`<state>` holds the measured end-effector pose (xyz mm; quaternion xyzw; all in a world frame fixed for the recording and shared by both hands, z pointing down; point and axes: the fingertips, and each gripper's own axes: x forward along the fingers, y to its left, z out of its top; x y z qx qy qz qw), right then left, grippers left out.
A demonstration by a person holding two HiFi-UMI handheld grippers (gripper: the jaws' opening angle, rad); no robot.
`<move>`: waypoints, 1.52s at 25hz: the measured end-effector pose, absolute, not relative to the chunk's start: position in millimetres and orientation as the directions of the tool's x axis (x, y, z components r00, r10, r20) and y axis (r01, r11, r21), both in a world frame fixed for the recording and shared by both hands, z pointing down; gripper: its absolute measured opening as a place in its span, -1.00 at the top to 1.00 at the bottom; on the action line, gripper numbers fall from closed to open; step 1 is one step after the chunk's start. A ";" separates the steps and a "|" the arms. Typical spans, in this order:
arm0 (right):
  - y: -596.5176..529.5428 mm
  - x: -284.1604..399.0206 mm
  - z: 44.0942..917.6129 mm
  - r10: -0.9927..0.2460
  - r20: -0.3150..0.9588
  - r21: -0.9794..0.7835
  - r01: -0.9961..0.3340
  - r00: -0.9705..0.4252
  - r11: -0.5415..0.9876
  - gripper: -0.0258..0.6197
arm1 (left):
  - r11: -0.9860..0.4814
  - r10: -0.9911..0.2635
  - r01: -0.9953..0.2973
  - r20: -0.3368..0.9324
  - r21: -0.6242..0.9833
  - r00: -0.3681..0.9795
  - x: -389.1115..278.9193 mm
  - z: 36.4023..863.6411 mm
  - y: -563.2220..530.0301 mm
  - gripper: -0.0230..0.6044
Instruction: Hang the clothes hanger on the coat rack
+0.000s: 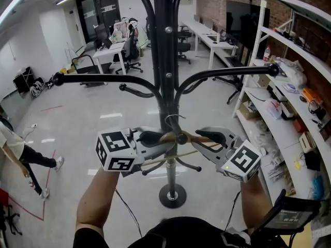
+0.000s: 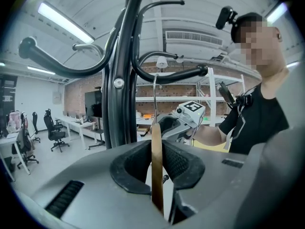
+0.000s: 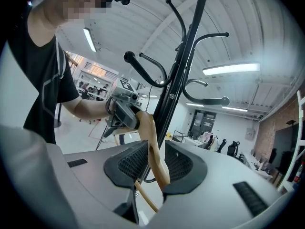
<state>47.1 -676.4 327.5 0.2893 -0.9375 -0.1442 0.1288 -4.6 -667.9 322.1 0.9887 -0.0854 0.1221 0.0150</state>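
Grippers first: both are clamped on the clothes hanger (image 1: 196,137), one at each end. Head view shows the left gripper (image 1: 151,137) and right gripper (image 1: 209,136) facing each other at about the same height, either side of the black coat rack (image 1: 166,61) pole. The hanger's wooden shoulders run between them right up against the pole, and its lower bar slants underneath. That view is also the only one that gives you the rack's round base (image 1: 172,195) down on the floor.

Left gripper view is where you see the grip properly: the wood sits edge-on between the two ribbed pads (image 2: 178,161), pinched tight. It's also the one that shows the hanger's wire hook (image 2: 155,99) well, rising straight up to a curved rack arm (image 2: 176,76). Can't tell if it's actually resting on that arm or just next to it.

Right gripper view has the same pinch from the other end. The wood curves away toward the left gripper, with the pole just behind it.
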 end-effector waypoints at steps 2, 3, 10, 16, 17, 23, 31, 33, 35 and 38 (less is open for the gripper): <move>-676.6 46.4 329.3 -0.576 0.164 0.347 -0.500 -0.801 0.793 0.57 | -0.985 -0.162 -0.171 0.239 0.016 0.958 -6.3 323.7 -668.4 0.76; -676.9 45.9 330.2 -0.575 0.165 0.348 -0.498 -0.802 0.795 0.57 | -0.986 -0.159 -0.168 0.236 0.019 0.959 -7.0 324.0 -668.5 0.76; -677.0 45.1 333.8 -0.571 0.171 0.348 -0.493 -0.803 0.797 0.57 | -0.987 -0.149 -0.159 0.217 0.028 0.965 -7.1 324.6 -667.5 0.76; -675.1 43.8 333.2 -0.565 0.171 0.355 -0.485 -0.807 0.799 0.57 | -0.985 -0.169 -0.171 0.208 -0.005 0.963 -8.4 324.8 -668.8 0.76; -674.7 43.5 333.2 -0.562 0.170 0.353 -0.483 -0.809 0.801 0.57 | -0.984 -0.180 -0.180 0.208 -0.016 0.962 -8.7 324.8 -669.6 0.76; -671.2 43.3 333.0 -0.560 0.175 0.353 -0.479 -0.810 0.804 0.57 | -0.977 -0.212 -0.207 0.199 -0.048 0.957 -10.3 324.0 -670.6 0.76; -661.6 49.3 321.5 -0.554 0.132 0.331 -0.490 -0.822 0.807 0.57 | -0.961 -0.271 -0.260 0.127 -0.100 0.954 -21.7 303.1 -665.4 0.49; -658.4 53.8 315.9 -0.551 0.101 0.308 -0.500 -0.829 0.809 0.57 | -0.953 -0.294 -0.283 0.112 -0.109 0.949 -29.5 299.6 -661.2 0.47; -654.4 59.3 312.1 -0.549 0.071 0.282 -0.511 -0.833 0.812 0.57 | -0.947 -0.313 -0.304 0.087 -0.104 0.946 -39.9 296.9 -652.9 0.47; -649.3 66.4 309.0 -0.553 0.056 0.256 -0.524 -0.831 0.812 0.57 | -0.931 -0.359 -0.359 -0.011 -0.063 0.933 -66.9 279.1 -640.6 0.47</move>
